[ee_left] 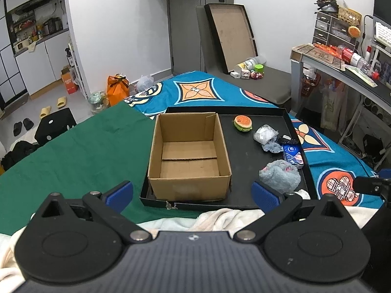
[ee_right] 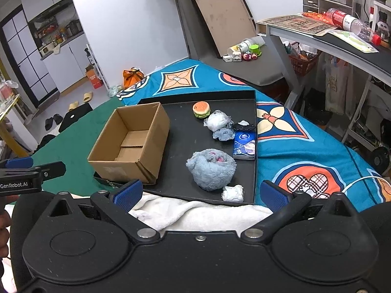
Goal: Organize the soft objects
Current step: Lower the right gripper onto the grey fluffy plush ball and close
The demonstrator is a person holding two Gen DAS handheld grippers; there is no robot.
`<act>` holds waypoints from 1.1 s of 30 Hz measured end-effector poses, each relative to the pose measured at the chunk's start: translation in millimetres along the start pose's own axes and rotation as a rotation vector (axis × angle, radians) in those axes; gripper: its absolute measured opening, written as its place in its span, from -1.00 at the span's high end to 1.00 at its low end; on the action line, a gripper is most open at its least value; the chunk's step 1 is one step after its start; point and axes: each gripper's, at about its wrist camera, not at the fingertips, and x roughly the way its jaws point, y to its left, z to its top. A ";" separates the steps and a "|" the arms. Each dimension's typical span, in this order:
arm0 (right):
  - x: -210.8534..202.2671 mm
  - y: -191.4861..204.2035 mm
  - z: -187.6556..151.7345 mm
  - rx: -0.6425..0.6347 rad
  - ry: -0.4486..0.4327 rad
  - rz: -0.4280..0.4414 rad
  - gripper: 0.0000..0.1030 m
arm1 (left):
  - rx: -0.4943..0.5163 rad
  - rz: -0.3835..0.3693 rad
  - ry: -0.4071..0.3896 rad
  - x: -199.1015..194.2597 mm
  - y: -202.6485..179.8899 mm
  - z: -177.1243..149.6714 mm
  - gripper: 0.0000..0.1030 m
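An open, empty cardboard box (ee_left: 189,155) (ee_right: 130,144) stands on the left part of a black tray (ee_left: 244,158) (ee_right: 185,146) on the bed. To its right lie a burger toy (ee_left: 242,122) (ee_right: 201,109), a crumpled clear bag (ee_left: 265,133) (ee_right: 217,121), a small grey-blue plush (ee_left: 272,146) (ee_right: 223,133), a blue tissue pack (ee_left: 293,155) (ee_right: 244,145), a fluffy grey plush (ee_left: 279,174) (ee_right: 211,168) and a white wad (ee_right: 232,193). My left gripper (ee_left: 191,194) is open in front of the box. My right gripper (ee_right: 201,194) is open just short of the grey plush. Neither holds anything.
A green cloth (ee_left: 80,146) covers the bed left of the tray, a blue patterned sheet (ee_left: 195,90) lies behind and right. A white blanket (ee_right: 195,212) lies at the near edge. A desk (ee_right: 330,36) stands at right, a chair with a leaning tray lid (ee_left: 229,36) behind.
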 end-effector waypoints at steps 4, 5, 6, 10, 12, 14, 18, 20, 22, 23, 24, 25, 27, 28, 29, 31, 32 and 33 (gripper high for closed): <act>11.9 -4.6 0.8 0.009 0.014 -0.008 -1.00 | -0.014 0.010 0.021 15.4 5.2 1.3 -0.99; 15.3 -5.7 1.3 0.009 0.019 -0.010 -1.00 | -0.017 0.010 0.027 19.3 6.5 1.8 -0.99; 18.9 -7.2 2.0 0.009 0.025 -0.012 -1.00 | -0.020 0.009 0.032 22.6 7.6 2.5 -0.99; 29.7 -13.2 3.6 0.013 0.034 -0.020 -1.00 | -0.025 0.003 0.046 34.7 13.9 8.7 -0.99; 35.5 -16.4 4.1 0.026 0.037 -0.012 -1.00 | -0.028 0.006 0.053 40.4 18.6 11.3 -0.99; 41.6 -18.5 5.4 0.041 0.041 -0.004 -1.00 | -0.031 0.013 0.058 46.7 22.9 14.0 -0.99; 54.9 -19.5 8.9 0.066 0.048 0.020 -1.00 | -0.031 0.024 0.070 59.5 29.8 19.0 -0.99; 61.8 -18.0 10.6 0.073 0.054 0.023 -1.00 | -0.028 0.028 0.073 65.2 33.3 21.1 -0.99; 68.1 -16.4 13.2 0.084 0.059 0.025 -1.00 | -0.029 0.020 0.081 71.3 37.4 22.6 -0.98; 71.0 -15.6 14.6 0.090 0.060 0.025 -1.00 | -0.032 0.017 0.087 74.9 39.8 23.2 -0.98; 73.4 -14.9 15.7 0.095 0.059 0.025 -1.00 | -0.034 0.015 0.093 78.0 42.4 24.0 -0.97; 76.0 -14.5 16.6 0.101 0.057 0.024 -1.00 | -0.036 0.011 0.099 81.2 44.3 24.3 -0.97; 82.2 -13.6 18.4 0.113 0.057 0.024 -1.00 | -0.040 0.006 0.112 88.0 47.8 25.3 -0.96; 85.9 -13.4 19.4 0.120 0.057 0.024 -1.00 | -0.044 0.004 0.119 91.7 49.4 25.5 -0.96; 89.2 -13.5 20.2 0.127 0.057 0.021 -1.00 | -0.048 0.003 0.126 95.3 50.7 26.0 -0.95; 96.5 -14.6 22.5 0.151 0.054 0.016 -1.00 | -0.052 0.000 0.137 103.2 52.8 27.2 -0.94; 100.1 -15.7 23.5 0.168 0.052 0.017 -1.00 | -0.048 0.001 0.140 106.6 53.2 27.7 -0.94; 103.4 -16.6 24.3 0.181 0.054 0.018 -1.00 | -0.040 0.004 0.148 110.4 53.5 28.4 -0.94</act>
